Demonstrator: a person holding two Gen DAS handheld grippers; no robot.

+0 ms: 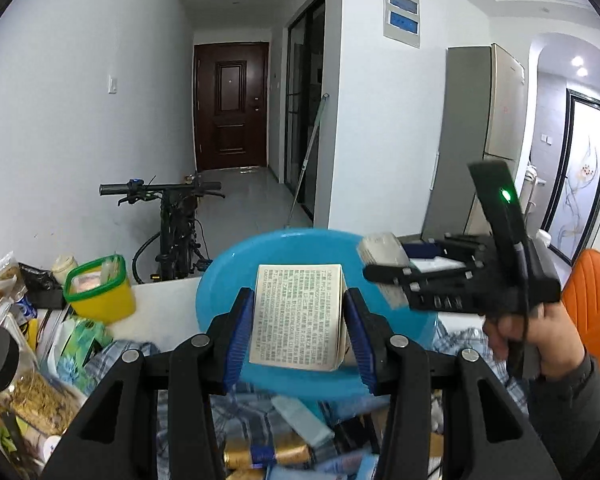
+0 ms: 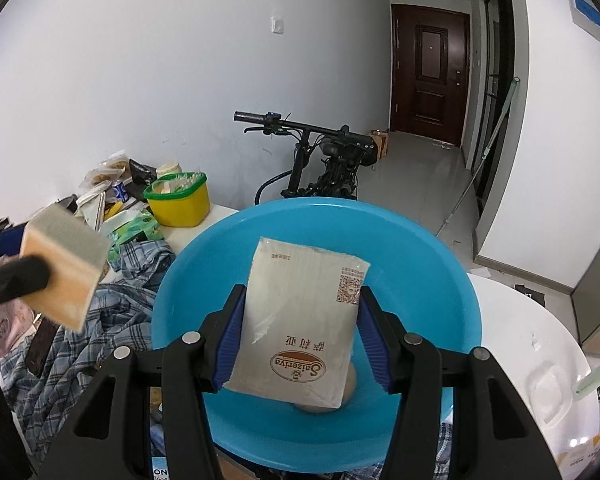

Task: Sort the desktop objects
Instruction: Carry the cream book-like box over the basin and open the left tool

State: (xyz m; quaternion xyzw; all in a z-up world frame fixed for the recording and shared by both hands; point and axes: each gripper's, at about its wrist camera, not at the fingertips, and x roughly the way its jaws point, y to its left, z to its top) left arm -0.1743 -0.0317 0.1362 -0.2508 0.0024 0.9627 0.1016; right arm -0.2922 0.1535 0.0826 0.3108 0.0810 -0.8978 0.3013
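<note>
Blue plastic basin (image 2: 420, 248) fills centre and lower half of the right wrist view, sitting on a white table (image 2: 528, 320) w/ a checked shirt (image 2: 100, 312) bunched at lower left of it. Same basin (image 1: 236, 272) shows mid-frame in the left wrist view, behind the fingers.

Right gripper (image 2: 300, 344) is clenched on a silver-white wipes packet (image 2: 300, 320), brown logo upside down, QR code at its upper right; packet hangs over the basin's inside, a tan round thing under its lower edge, can't tell what.

Left gripper (image 1: 296, 324) is clamped on a small pack w/ printed text (image 1: 296, 316), held in front of the basin. In the right wrist view that pack (image 2: 60, 264) appears at far left, well apart from the basin rim.

Yellow tub w/ green rim (image 1: 100, 288) stands at left of frame on the table, near snack bags (image 1: 8, 280) and a jar w/ black lid (image 1: 16, 376). Person's right hand (image 1: 540, 340) grips the other gripper's handle at right edge.

Bike (image 2: 320, 160) leans by the wall behind.
</note>
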